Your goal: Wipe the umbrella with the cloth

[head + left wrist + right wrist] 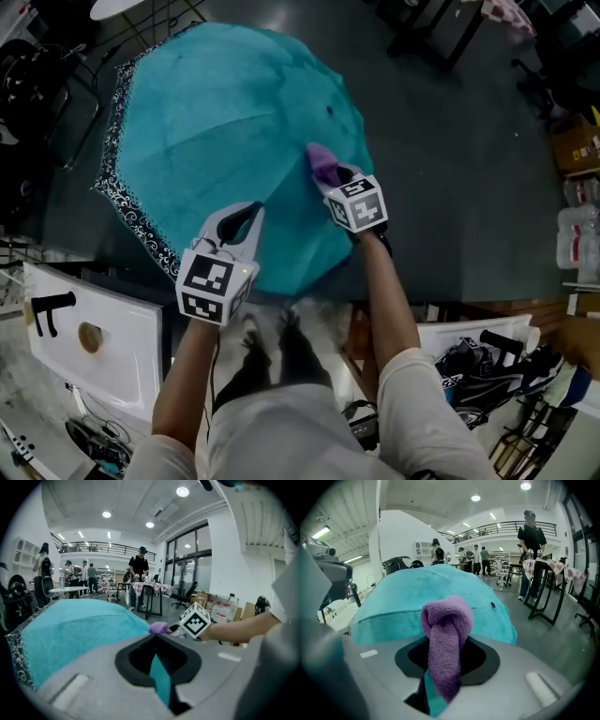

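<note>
We find the right tongs (335, 176) clenched on the soft cloth (445, 641), and the left tongs (248, 214) clenched, seemingly empty. We judge the umbrella (225, 122) light and yielding, best steadied at its rim.

Cloth (325, 164) on open umbrella (225, 131)
The right gripper (330, 178) holds the purple cloth against the umbrella; the left gripper (247, 218) hovers over its near edge.

The lower end of the cloth (446, 639) vanishes inside the right tool (334, 178), and the left tool (244, 219) hides the near rim of the umbrella (225, 122).
</note>
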`<state>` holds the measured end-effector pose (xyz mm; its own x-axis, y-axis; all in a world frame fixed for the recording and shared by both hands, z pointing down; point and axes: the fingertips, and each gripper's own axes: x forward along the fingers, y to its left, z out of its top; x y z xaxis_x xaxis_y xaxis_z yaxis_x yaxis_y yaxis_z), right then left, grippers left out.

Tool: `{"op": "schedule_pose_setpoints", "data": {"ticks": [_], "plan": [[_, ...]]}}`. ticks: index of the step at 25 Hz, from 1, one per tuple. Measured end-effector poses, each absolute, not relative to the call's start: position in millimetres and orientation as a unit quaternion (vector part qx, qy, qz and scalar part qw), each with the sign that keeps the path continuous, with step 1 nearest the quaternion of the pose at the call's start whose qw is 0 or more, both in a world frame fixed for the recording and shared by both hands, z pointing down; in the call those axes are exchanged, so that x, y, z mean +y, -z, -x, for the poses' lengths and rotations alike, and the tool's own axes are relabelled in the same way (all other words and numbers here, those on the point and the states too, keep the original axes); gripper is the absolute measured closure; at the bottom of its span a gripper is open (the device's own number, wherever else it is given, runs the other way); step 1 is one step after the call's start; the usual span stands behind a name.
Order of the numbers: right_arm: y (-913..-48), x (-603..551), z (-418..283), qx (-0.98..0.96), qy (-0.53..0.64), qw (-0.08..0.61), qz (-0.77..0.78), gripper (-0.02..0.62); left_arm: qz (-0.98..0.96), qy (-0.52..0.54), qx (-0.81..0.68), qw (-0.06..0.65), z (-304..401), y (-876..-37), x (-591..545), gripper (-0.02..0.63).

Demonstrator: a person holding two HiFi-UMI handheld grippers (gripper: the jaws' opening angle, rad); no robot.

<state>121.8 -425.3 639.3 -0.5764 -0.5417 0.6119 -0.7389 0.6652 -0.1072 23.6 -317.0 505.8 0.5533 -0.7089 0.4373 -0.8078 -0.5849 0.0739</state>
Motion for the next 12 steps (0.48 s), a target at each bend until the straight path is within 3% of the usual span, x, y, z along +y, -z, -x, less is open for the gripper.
{"op": "schedule_pose_setpoints", "data": {"ticks": [12], "plan": [[-644.7, -320.4, -71.0, -0.873, -0.170, 0.258, -0.377, 0.454, -0.865, -0.186, -0.445, 0.138, 28.9, -506.0, -234.2, 0.606]]}}
